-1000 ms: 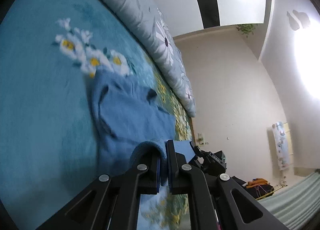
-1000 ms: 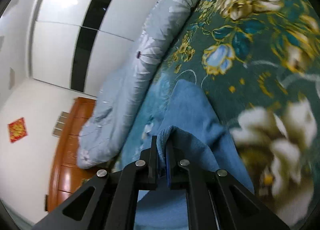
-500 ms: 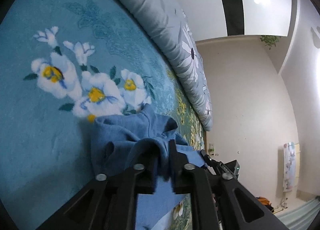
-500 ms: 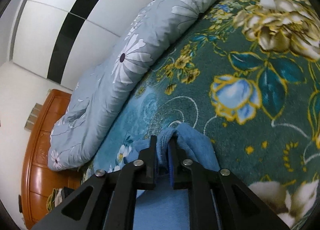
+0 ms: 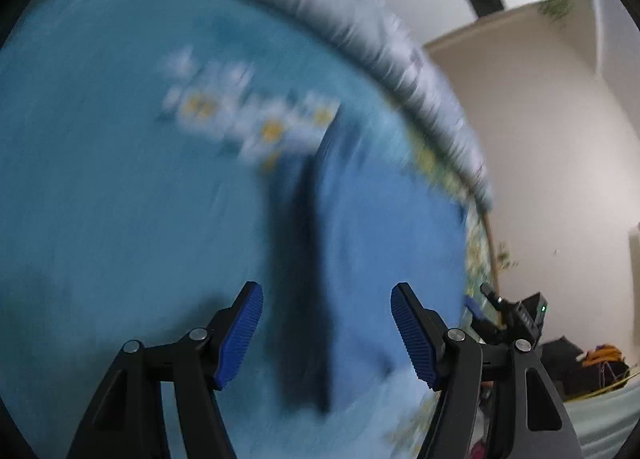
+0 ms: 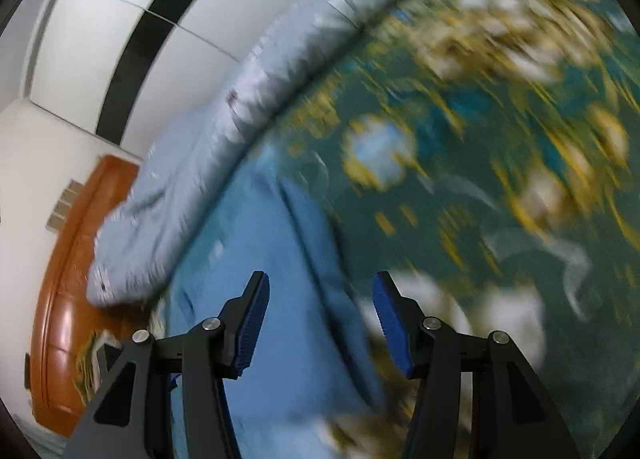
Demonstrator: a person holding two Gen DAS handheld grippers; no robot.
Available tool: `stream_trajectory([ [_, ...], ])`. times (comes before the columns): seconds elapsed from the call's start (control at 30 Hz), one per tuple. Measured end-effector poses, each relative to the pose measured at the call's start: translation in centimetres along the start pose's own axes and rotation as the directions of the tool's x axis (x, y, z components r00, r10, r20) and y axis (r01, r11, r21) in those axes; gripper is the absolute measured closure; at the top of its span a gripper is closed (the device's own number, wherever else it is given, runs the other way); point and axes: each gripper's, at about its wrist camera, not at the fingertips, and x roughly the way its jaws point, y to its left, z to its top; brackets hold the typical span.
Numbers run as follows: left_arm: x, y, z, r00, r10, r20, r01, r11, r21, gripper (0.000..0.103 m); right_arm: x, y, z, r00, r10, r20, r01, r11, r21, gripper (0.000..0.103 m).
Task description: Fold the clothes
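Both grippers, left (image 5: 326, 333) and right (image 6: 320, 323), have just spread their jaws, releasing the blue garment (image 6: 256, 259) onto the floral bedspread (image 6: 500, 163).

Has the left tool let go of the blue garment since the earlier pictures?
Yes. The left tool, just opening, now stands open; the blue garment lies free on the floral blanket.

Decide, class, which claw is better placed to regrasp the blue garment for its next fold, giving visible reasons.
Probably the right claw: its jaws, just opened, straddle the blue garment along its raised edge. The left claw, also just opened and empty, frames only a dark blurred fold, so its target is harder to judge.
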Motion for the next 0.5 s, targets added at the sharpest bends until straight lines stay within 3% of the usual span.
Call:
stream_trajectory([
  [0.1,0.5,0.5,-2.2,0.999,-0.025,-0.033,0.024,1.0,-0.02,0.032,-0.4,-2.2,-2.6,0.998,0.026,-0.05,-0.023,0.998,0.051,0.048],
  [0.2,1.9,-0.4,-3.1,0.997,-0.061,-0.046,0.061,0.998,-0.003,0.032,-0.7,-2.2,-3.7,0.998,0.054,-0.017,-0.053,0.997,0.064,0.048],
  [0.33,2.7,-0.1,-3.6,0.994,-0.106,-0.004,0.106,0.991,-0.081,0.038,-0.1,-1.6,-4.6,0.997,0.079,-0.003,-0.078,0.992,0.097,0.048],
  [0.4,2.5,0.0,-3.7,0.995,-0.095,0.024,0.097,0.991,-0.09,0.056,0.0,-1.5,-4.8,0.997,0.082,0.008,-0.083,0.991,0.102,0.056],
  [0.47,2.6,0.3,-3.7,0.996,-0.078,0.032,0.081,0.991,-0.106,0.086,0.2,-1.6,-4.9,0.994,0.106,0.012,-0.107,0.986,0.127,0.083],
  [0.5,2.6,0.4,-3.7,0.996,-0.079,0.033,0.083,0.99,-0.112,0.088,0.3,-1.5,-5.0,0.993,0.115,0.014,-0.116,0.984,0.135,0.088],
])
